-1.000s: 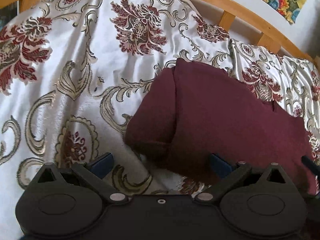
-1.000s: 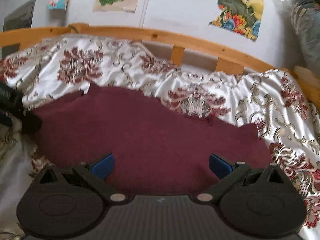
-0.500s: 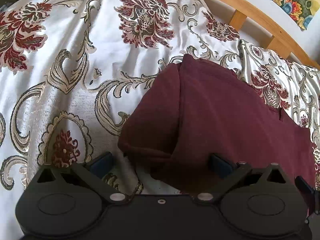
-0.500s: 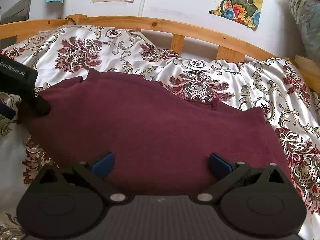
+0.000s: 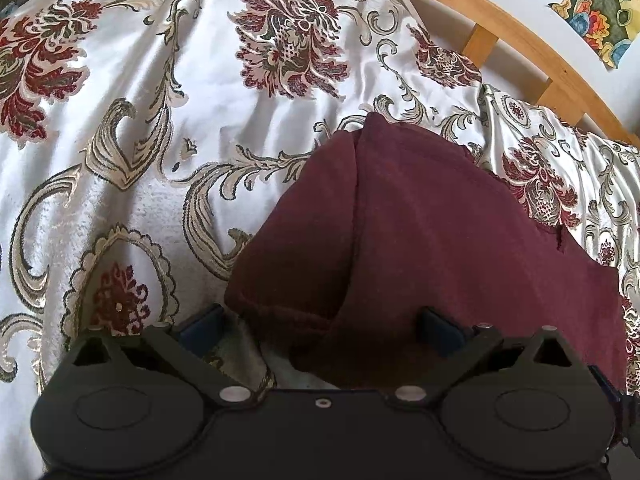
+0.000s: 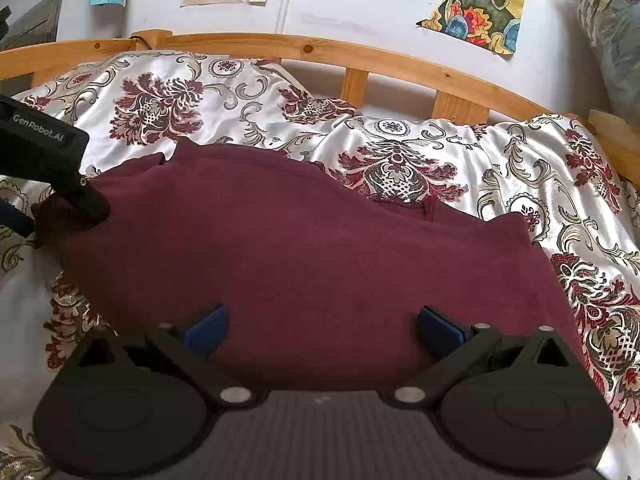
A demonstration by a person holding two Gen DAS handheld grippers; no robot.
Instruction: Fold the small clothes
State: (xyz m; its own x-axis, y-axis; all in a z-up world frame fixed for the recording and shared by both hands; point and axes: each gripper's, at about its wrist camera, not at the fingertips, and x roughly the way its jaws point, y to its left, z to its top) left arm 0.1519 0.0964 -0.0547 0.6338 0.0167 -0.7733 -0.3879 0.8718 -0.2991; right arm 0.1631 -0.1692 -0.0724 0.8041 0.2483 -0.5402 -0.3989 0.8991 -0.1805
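A dark maroon garment point(image 6: 304, 240) lies folded across a patterned bedspread point(image 6: 520, 168). In the left wrist view its left end point(image 5: 420, 232) shows a folded-over sleeve whose hemmed cuff point(image 5: 280, 316) sits between the wide-apart blue pads of my left gripper point(image 5: 320, 330), which is open. In the right wrist view my right gripper point(image 6: 322, 330) is open just above the garment's near edge, gripping nothing. The left gripper's finger point(image 6: 90, 204) shows at the left there, touching the garment's left end.
The white satin bedspread point(image 5: 132, 160) with red flowers and gold scrolls covers the whole bed. A curved wooden rail point(image 6: 360, 54) with slats runs along the far side. Behind it is a wall with paper pictures point(image 6: 476, 4). A bundle of cloth point(image 6: 616, 40) sits at the far right.
My left gripper has moved in toward the garment's left end, so the cuff now lies between its pads. The right gripper has steadied over the near edge. Both stay open.
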